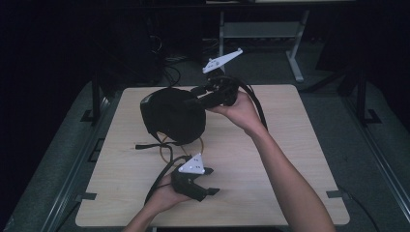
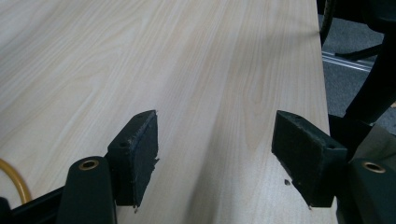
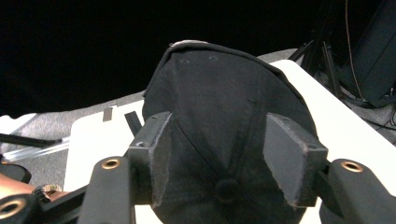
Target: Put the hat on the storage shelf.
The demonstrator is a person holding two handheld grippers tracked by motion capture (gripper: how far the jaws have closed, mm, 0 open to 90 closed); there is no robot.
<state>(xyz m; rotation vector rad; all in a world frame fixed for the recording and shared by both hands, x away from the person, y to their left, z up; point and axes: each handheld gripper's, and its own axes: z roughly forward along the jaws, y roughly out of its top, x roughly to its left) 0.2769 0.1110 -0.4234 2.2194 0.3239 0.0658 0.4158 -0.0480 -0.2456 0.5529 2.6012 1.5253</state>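
Observation:
A black cap (image 1: 171, 116) lies on the light wooden table (image 1: 290, 159), left of centre toward the back. My right gripper (image 1: 196, 97) is at the cap's right side, pointing left at it. In the right gripper view the cap's crown (image 3: 224, 102) and its top button lie between the spread jaws of my right gripper (image 3: 217, 158), and the pads do not press on the fabric. My left gripper (image 1: 212, 181) rests low near the table's front, its jaws pointing right. My left gripper (image 2: 215, 154) is open over bare wood in its own view.
A yellow cable loop (image 1: 167, 150) and a black strap (image 1: 145, 145) lie on the table just in front of the cap. The table's right edge (image 2: 322, 93) runs close by the left gripper's far jaw. A grey desk frame (image 1: 295, 53) stands behind the table.

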